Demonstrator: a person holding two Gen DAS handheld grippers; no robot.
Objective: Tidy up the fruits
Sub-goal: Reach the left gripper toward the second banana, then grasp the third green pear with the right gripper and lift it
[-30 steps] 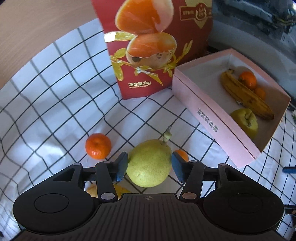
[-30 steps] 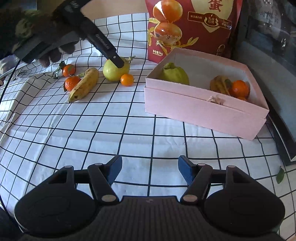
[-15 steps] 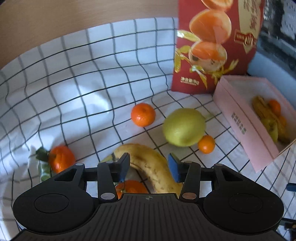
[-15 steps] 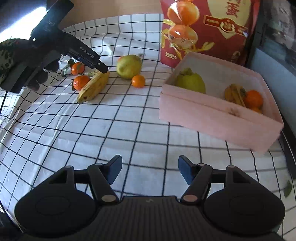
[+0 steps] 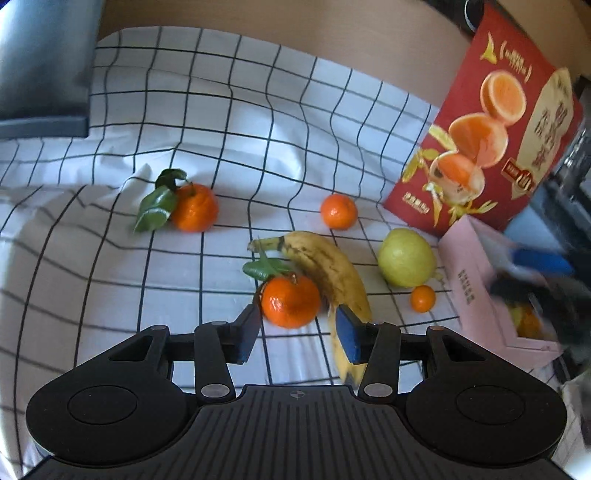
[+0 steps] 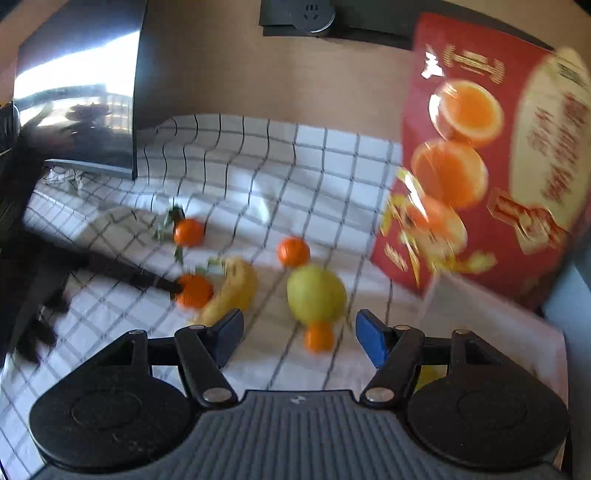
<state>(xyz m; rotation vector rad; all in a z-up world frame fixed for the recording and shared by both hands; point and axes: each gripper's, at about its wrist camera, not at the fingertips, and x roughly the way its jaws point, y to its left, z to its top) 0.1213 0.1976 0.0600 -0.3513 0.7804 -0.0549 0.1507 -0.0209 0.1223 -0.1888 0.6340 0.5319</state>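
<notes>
Here the left gripper, jaws apart and empty, frames the leafy tangerine beside the banana, apparently picking fruit for the pink box; closing comes next.

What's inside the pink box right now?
In the left wrist view, the pink box shows only something orange and yellowish at its near end. The right gripper, blurred, covers the rest of the inside.

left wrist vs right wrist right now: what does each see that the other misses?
Left wrist only: inside of the pink box and the blurred right gripper over it. Right wrist only: the wall socket and the left gripper beside a tangerine. Both: banana, pear, small orange, red bag.
</notes>
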